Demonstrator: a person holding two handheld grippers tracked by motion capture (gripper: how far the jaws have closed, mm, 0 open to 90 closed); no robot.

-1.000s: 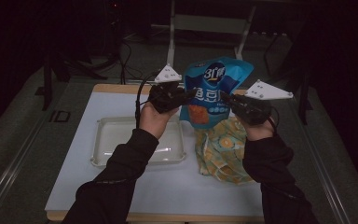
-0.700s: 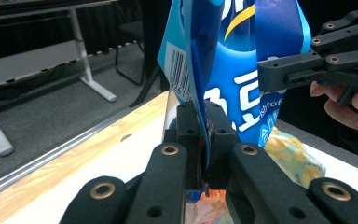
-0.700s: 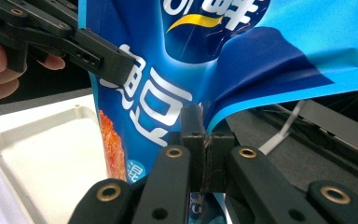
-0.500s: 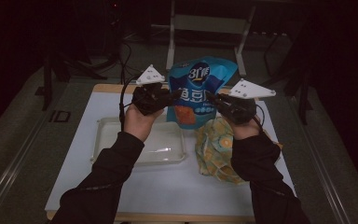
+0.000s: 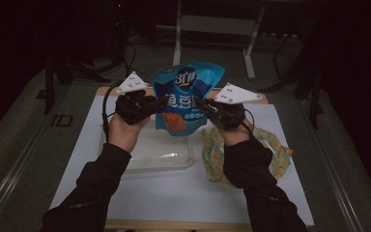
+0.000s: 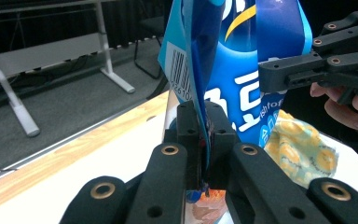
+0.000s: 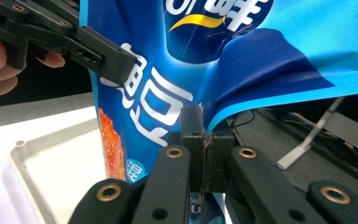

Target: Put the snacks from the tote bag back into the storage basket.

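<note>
A blue snack bag [image 5: 187,94] with white lettering hangs upright in the air between both grippers, over the far part of a clear plastic tray [image 5: 145,157]. My left gripper [image 5: 158,103] is shut on the bag's left edge; in the left gripper view the jaws [image 6: 204,140] pinch the bag [image 6: 235,70] along its seam by the barcode. My right gripper [image 5: 199,103] is shut on the bag's right edge, and its jaws [image 7: 207,144] clamp a fold of the bag [image 7: 168,79]. Each gripper view shows the other gripper across the bag.
A yellow patterned packet [image 5: 270,150] lies on the white mat [image 5: 174,203] to the right of the tray, under the right forearm. The wooden table edge [image 5: 101,91] runs behind. Metal stand legs [image 5: 249,58] rise on the dark floor beyond.
Both hands have carried the blue bag leftwards, from above the yellow packet to above the tray. Both grippers stayed shut on it.
</note>
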